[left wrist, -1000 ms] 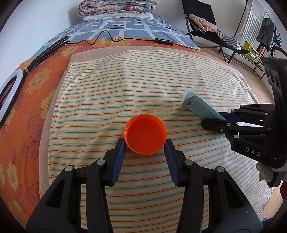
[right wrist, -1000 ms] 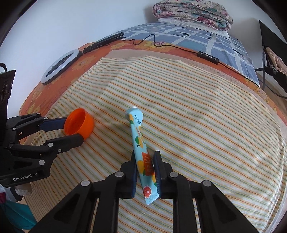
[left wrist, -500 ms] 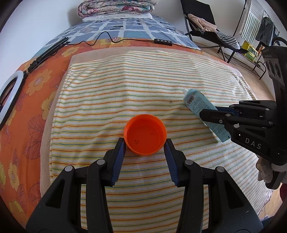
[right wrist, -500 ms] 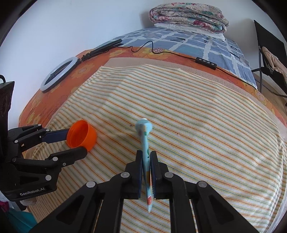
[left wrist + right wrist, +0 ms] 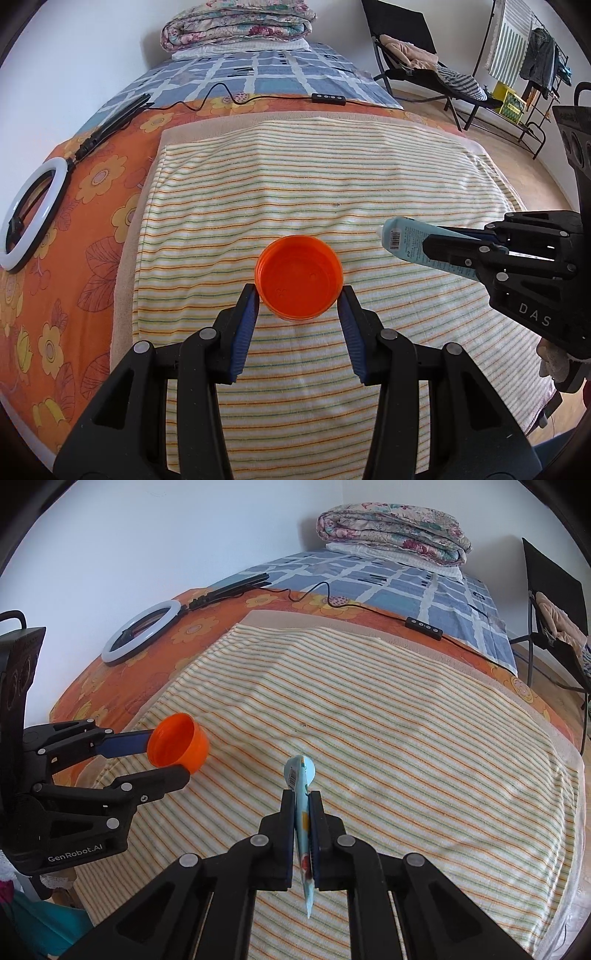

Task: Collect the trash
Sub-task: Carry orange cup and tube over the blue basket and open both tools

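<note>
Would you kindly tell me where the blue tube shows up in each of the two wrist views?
Left wrist view: the blue tube is at the right edge, clamped in the right gripper.
Right wrist view: the tube is bottom centre, edge-on between that gripper's fingers.
Shared landmark: the orange cup, held by the left gripper, left of the tube in both.

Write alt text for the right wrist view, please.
The right tool pinches a flattened tube above a striped towel on a bed. At left, the left tool holds an orange cup.
</note>
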Available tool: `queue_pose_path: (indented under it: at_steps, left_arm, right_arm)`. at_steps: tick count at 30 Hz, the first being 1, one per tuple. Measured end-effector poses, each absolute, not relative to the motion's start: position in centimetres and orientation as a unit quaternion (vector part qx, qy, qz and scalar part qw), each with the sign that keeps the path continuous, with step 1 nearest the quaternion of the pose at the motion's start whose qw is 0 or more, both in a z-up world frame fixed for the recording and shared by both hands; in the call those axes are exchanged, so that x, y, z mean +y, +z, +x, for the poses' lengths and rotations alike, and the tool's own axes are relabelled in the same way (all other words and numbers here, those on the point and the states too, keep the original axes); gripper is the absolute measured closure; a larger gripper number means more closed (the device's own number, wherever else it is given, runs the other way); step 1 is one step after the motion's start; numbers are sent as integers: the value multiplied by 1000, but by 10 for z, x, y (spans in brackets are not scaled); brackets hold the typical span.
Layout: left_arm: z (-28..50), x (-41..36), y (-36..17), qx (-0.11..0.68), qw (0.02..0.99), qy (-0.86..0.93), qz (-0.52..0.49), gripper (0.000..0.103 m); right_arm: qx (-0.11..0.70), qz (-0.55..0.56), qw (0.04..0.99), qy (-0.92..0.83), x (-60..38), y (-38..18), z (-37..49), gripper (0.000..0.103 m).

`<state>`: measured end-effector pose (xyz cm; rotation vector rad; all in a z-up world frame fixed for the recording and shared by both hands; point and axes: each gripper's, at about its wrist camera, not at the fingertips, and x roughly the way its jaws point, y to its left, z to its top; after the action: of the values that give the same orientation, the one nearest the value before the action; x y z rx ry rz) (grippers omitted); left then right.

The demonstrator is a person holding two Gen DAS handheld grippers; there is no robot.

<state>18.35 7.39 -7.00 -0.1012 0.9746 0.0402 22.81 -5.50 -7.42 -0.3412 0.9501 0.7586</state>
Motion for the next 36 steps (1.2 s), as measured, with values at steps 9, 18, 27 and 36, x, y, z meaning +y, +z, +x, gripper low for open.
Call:
queue_pose_path:
  at_steps: [9,18,27,36]
  left_arm:
    - [137,50,-44,457,889,6,-24,58]
    - [77,26,-22,444,896,-5,-19,58]
    - [11,3,-10,440,897,-23,-24,58]
    - [-42,-19,-20,449,892,-38,-25,58]
  right_arm:
    - [432,-159,814,355,-80,-49,179,99]
    - [425,-150,815,365,-107,-22,112,99]
    - [418,-139,814,380,-131,-6,41,99]
    - [422,-129,811,385,-159,-9,-15,99]
